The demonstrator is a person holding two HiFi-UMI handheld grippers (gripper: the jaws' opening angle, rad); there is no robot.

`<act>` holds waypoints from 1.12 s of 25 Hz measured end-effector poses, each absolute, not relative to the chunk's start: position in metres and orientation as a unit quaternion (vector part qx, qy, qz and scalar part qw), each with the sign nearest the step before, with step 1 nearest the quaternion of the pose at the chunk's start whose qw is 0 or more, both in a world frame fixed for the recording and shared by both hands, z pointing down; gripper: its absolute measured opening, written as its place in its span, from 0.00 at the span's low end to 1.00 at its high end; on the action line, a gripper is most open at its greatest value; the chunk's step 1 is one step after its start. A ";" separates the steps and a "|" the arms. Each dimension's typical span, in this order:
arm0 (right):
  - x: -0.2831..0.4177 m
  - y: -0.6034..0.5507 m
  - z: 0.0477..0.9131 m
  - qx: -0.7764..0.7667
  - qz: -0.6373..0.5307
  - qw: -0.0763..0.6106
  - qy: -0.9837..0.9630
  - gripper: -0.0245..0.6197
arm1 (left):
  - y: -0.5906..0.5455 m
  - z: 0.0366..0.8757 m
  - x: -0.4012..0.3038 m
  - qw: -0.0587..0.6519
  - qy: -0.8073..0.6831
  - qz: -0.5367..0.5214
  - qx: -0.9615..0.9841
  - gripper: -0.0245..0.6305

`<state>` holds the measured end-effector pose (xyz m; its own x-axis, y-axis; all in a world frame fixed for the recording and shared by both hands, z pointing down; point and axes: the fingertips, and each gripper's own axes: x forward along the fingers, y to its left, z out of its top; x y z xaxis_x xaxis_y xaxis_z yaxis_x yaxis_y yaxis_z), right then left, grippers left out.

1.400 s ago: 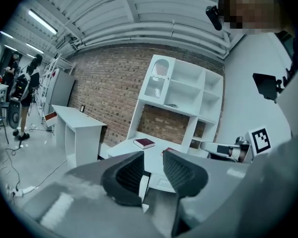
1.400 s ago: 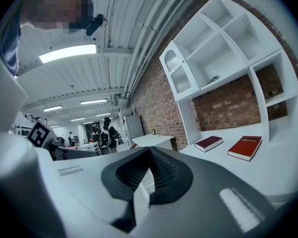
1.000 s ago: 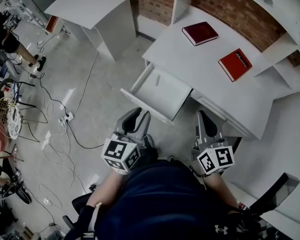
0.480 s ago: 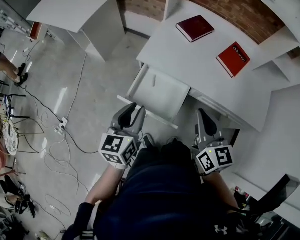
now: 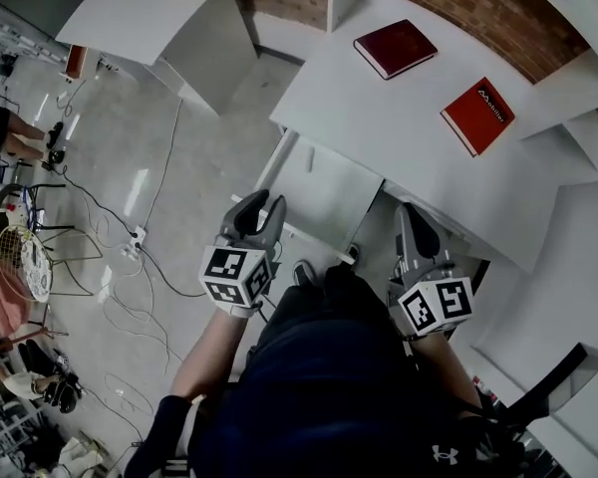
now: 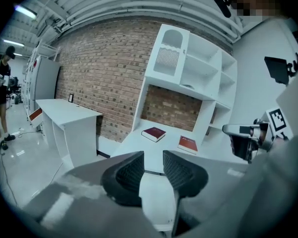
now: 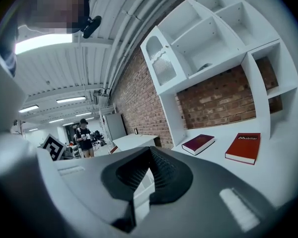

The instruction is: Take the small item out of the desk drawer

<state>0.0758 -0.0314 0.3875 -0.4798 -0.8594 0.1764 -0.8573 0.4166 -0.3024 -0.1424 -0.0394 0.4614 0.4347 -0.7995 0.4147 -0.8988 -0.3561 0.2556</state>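
The drawer [image 5: 329, 189] of the white desk [image 5: 399, 127] stands pulled out toward the person, its front edge just ahead of the left gripper [image 5: 264, 202]. In the head view its inside shows as a plain pale floor. The small item cannot be picked out there, and neither gripper view looks down into the drawer far enough to show it.

The left gripper's fingers stand partly apart with nothing between them; the gap frames the desk edge and the drawer beyond. The right gripper [image 5: 409, 215] hangs to the right of the drawer, in front of the desk's edge. Its fingers meet at the tips and hold nothing.

On the desk top lie two books, well apart from each other: a dark red book [image 5: 396, 47] toward the brick wall and a brighter red book [image 5: 477, 116] to its right. Above the desk rises a white shelf unit [image 7: 213, 38] with open compartments. One upper compartment holds a small dark thing too small to identify.
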 end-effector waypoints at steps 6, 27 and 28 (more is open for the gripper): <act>0.093 -0.060 0.412 -0.492 -0.205 0.005 0.846 0.04 | -0.066 0.487 -0.130 0.232 -0.528 0.149 0.803 0.23; 0.154 -0.059 0.474 -0.590 -0.272 -0.033 0.759 0.04 | -0.151 0.690 -0.107 0.321 -0.449 0.349 0.757 0.23; 0.160 -0.058 0.477 -0.598 -0.275 -0.033 0.752 0.04 | -0.154 0.701 -0.105 0.326 -0.443 0.359 0.754 0.23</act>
